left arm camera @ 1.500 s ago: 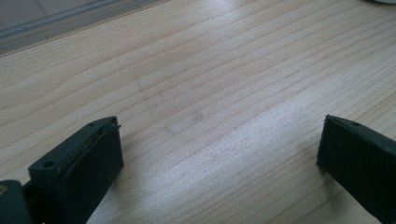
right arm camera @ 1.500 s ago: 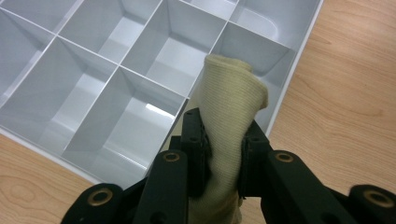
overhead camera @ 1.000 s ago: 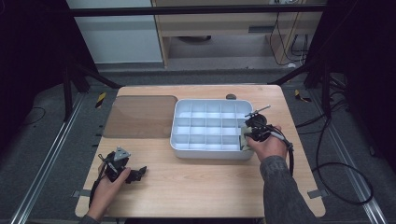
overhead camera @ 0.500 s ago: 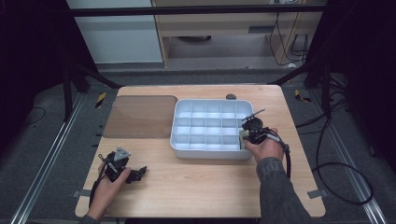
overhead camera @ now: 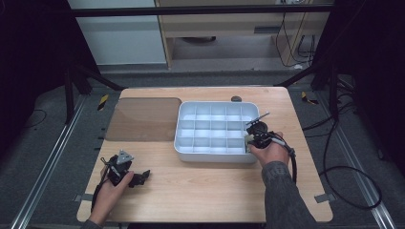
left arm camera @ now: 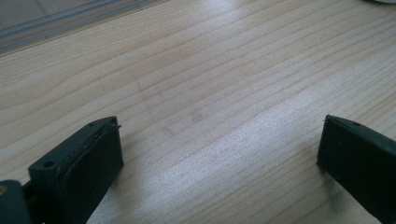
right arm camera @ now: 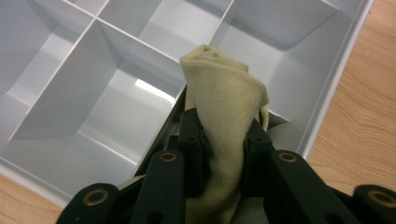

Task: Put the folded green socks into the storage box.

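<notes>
The right claw [right arm camera: 223,135] is clamped on a folded pale yellow cloth [right arm camera: 224,107], which sticks up between its 2 jaws above the white divided tray [right arm camera: 70,93]; jaws have just eased slightly. The left claw [left arm camera: 219,149] stands apart over bare worktop [left arm camera: 210,70]

No text, label, brand, number or sign can be read anywhere: none on the white compartment tray [overhead camera: 213,151], the folded yellowish cloth [right arm camera: 227,100], the brown mat [overhead camera: 143,119] or the wooden bench [overhead camera: 200,191].
</notes>
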